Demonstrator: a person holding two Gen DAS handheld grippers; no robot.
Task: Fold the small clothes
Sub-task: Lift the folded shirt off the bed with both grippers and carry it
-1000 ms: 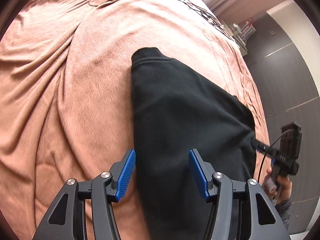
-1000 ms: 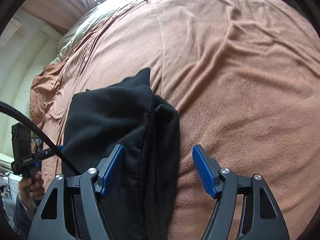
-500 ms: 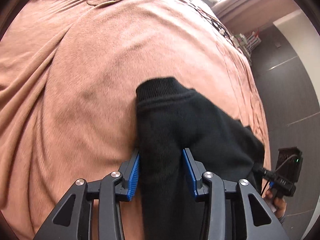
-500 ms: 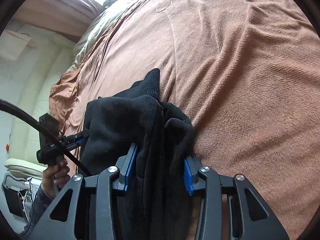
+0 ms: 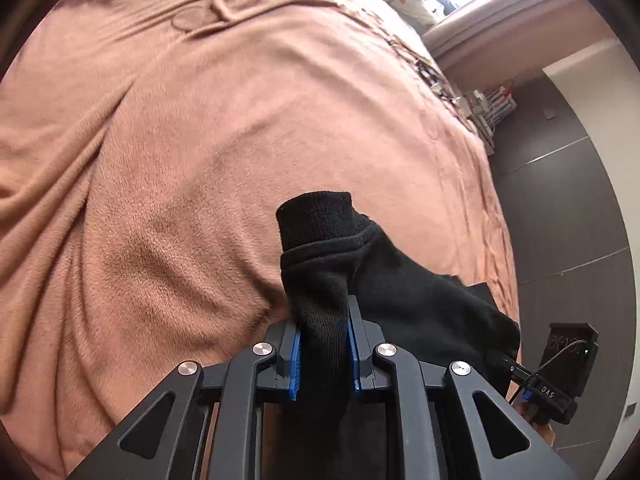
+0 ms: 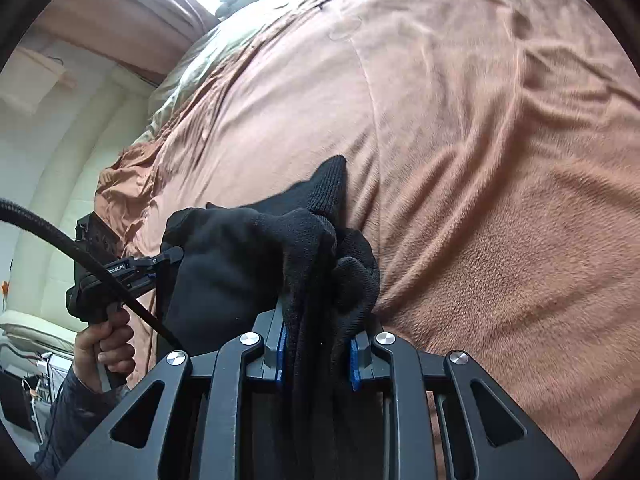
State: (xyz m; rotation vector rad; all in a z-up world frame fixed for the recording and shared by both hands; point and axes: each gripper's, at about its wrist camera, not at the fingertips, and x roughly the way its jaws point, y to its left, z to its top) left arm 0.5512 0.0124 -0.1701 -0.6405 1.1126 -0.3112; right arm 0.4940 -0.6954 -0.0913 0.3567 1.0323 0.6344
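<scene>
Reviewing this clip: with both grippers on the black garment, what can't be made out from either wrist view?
- Black garment: its near part is hidden under each hand-held gripper's frame in both views; garment type unclear.
- Left hand-held gripper, jaws closing on bunched cloth: the cloth below the blue pads is hidden.
- Right hand-held gripper, jaws closing too: the layers pinched cannot be counted.
- Items at the brown blanket's far edge: too small.
</scene>
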